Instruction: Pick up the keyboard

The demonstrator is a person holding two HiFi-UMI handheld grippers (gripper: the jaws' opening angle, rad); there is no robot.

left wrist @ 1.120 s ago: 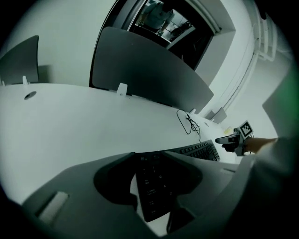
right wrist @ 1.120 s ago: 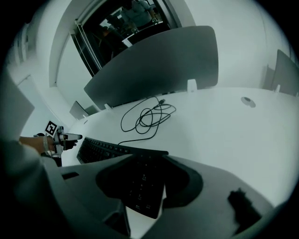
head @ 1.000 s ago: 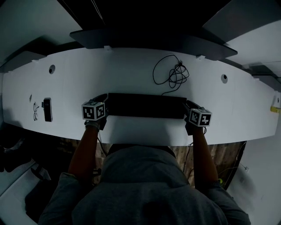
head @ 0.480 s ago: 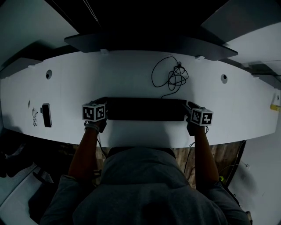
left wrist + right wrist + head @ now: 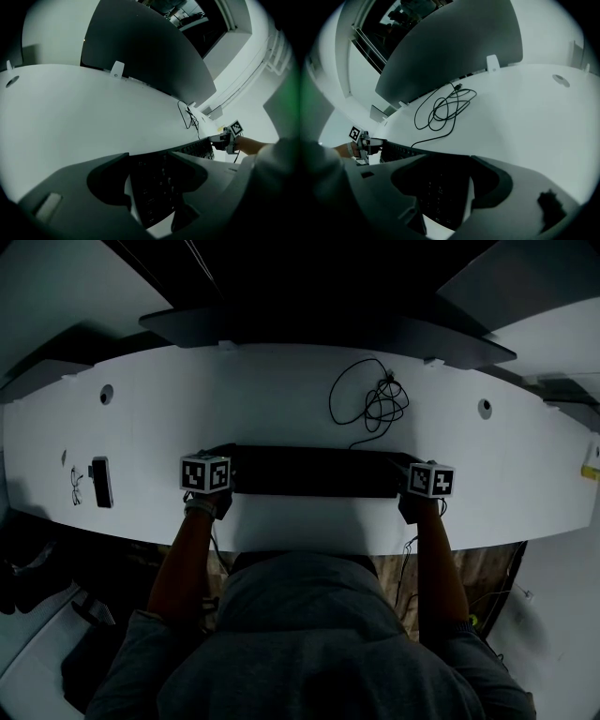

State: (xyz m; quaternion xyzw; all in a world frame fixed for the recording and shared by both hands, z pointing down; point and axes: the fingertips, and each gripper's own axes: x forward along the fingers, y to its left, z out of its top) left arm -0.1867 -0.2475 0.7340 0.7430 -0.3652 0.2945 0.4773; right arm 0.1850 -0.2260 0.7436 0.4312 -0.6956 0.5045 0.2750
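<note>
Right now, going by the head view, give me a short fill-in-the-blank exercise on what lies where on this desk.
1. The black keyboard lies flat on a desk whose top is ___ in colour.
2. The loosely coiled cable lies nearer the keyboard's ___ end.
3. The small dark device lies on the desk off the keyboard's ___ end.

Missing words: white; right; left.

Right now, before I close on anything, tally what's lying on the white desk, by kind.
keyboard: 1
coiled cable: 1
flat black device: 1
small wiry item, too small to identify: 1
Total: 4
</note>
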